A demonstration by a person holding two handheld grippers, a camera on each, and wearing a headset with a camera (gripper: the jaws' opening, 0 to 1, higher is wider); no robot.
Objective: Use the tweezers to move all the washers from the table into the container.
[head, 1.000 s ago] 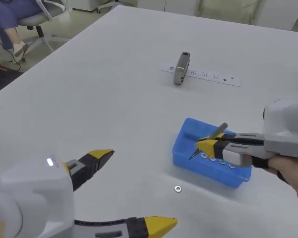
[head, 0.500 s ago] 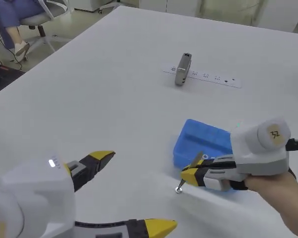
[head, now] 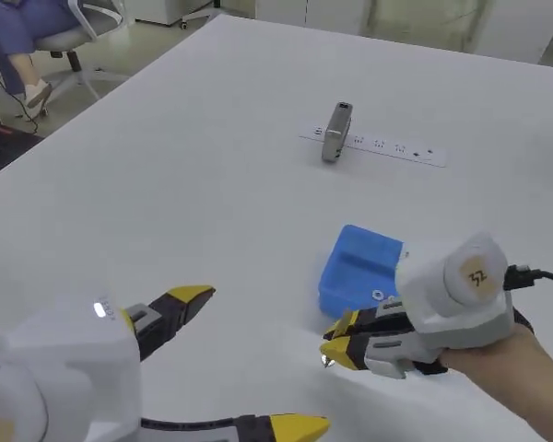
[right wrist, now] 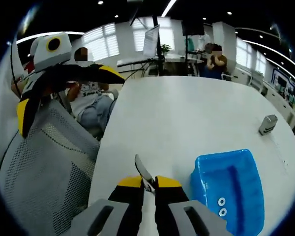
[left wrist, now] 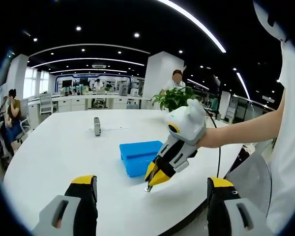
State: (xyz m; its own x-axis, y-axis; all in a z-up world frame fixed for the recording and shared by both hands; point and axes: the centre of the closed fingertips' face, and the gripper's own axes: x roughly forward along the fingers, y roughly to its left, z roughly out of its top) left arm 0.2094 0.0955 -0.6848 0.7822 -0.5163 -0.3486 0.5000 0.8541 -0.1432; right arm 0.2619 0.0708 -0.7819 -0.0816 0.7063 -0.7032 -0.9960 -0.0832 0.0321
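Note:
A blue container [head: 358, 261] sits on the white table [head: 212, 175], and two washers [right wrist: 221, 206] lie inside it. My right gripper [head: 337, 339] is shut on metal tweezers [right wrist: 143, 171]. It is low over the table just in front of the container's near corner. The tweezers' tip [head: 327, 361] touches down where a washer lay; the washer itself I cannot make out. The left gripper view has the right gripper [left wrist: 159, 173] beside the container [left wrist: 137, 154]. My left gripper [head: 244, 361] hovers open at the near left with nothing between its jaws.
A white power strip [head: 387, 147] with a grey device [head: 336, 131] standing on it lies at the far side. Office chairs [head: 69, 32] and a seated person are off the table's far left. A mesh chair [right wrist: 39, 172] stands close to the near table edge.
My right gripper with the tweezers has moved from over the container down and toward me, to the table spot in front of it. The left gripper has stayed put.

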